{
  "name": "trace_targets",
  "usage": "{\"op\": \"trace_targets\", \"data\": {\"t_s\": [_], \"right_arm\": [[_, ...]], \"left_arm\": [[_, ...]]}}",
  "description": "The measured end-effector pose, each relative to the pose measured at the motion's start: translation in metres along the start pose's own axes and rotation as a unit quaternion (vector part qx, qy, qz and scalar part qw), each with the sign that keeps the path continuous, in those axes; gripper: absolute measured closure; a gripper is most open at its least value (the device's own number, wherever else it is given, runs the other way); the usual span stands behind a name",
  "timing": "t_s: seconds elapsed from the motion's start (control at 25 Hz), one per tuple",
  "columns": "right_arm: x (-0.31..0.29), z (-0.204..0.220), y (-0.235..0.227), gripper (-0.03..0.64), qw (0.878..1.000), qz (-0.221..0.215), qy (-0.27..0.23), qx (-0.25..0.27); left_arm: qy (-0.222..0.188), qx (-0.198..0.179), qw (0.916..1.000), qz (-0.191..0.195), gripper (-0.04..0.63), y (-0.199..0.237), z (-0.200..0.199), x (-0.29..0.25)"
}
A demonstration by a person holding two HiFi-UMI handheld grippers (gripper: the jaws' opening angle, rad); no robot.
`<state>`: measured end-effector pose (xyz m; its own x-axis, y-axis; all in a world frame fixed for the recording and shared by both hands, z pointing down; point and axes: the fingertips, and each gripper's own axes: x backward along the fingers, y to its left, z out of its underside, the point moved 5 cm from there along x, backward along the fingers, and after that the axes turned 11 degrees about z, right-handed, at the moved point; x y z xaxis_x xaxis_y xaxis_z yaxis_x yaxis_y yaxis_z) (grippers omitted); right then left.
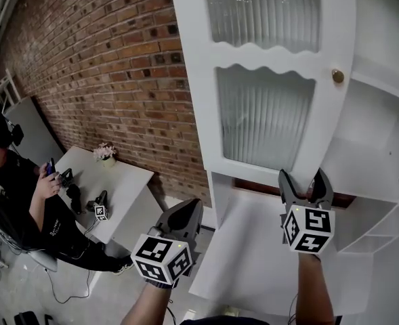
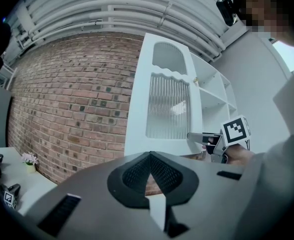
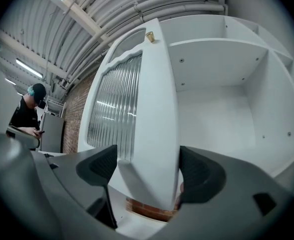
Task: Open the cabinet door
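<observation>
The tall white cabinet door (image 1: 267, 114) with ribbed glass panes stands swung out from the cabinet, its brass knob (image 1: 337, 76) near the free edge. My right gripper (image 1: 303, 178) is at the door's lower free edge, level. In the right gripper view the door (image 3: 137, 109) edge stands between the pads (image 3: 99, 166) of the right gripper (image 3: 147, 166), which are spread wide and do not press on it. My left gripper (image 1: 189, 205) hangs lower left, clear of the door, shut on nothing. From the left gripper (image 2: 150, 169) view I see the door (image 2: 169, 109) and the right gripper (image 2: 196, 136).
White shelves (image 1: 382, 134) lie bare behind the door. A brick wall (image 1: 104, 66) runs along the left. A white table (image 1: 118, 181) holds a small flower pot (image 1: 105, 152) and spare grippers (image 1: 99, 207); a seated person (image 1: 16, 195) is beside it.
</observation>
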<state>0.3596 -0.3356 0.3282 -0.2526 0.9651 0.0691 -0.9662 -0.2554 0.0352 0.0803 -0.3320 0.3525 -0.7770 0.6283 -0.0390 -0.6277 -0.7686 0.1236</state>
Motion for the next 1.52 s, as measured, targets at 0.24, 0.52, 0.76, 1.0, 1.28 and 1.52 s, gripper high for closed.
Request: {"op": "trace_targets", "data": {"t_s": [0.24, 0.52, 0.76, 1.0, 1.28, 1.52], "right_arm": [[0.024, 0.000, 0.006, 0.264, 1.000, 0.023, -0.005, 0.012], [0.054, -0.004, 0.007, 0.374, 0.999, 0.051, 0.007, 0.008], [0.081, -0.008, 0.019, 0.391, 0.998, 0.058, 0.009, 0.020], [0.109, -0.009, 0.028, 0.435, 0.997, 0.068, 0.012, 0.024], [0.142, -0.014, 0.051, 0.486, 0.997, 0.072, 0.015, 0.027], [0.166, -0.018, 0.073, 0.511, 0.997, 0.071, 0.008, 0.026]], "left_arm": [[0.001, -0.001, 0.9999, 0.013, 0.591, 0.006, -0.003, 0.016], [-0.007, -0.003, 0.9992, 0.039, 0.591, 0.011, -0.008, 0.036], [-0.011, -0.004, 0.9983, 0.058, 0.591, 0.010, -0.008, 0.054], [-0.011, -0.003, 0.9976, 0.069, 0.591, 0.011, -0.004, 0.069], [-0.010, 0.000, 0.9970, 0.077, 0.591, 0.015, -0.002, 0.093], [-0.012, -0.003, 0.9970, 0.076, 0.591, 0.019, -0.004, 0.112]]}}
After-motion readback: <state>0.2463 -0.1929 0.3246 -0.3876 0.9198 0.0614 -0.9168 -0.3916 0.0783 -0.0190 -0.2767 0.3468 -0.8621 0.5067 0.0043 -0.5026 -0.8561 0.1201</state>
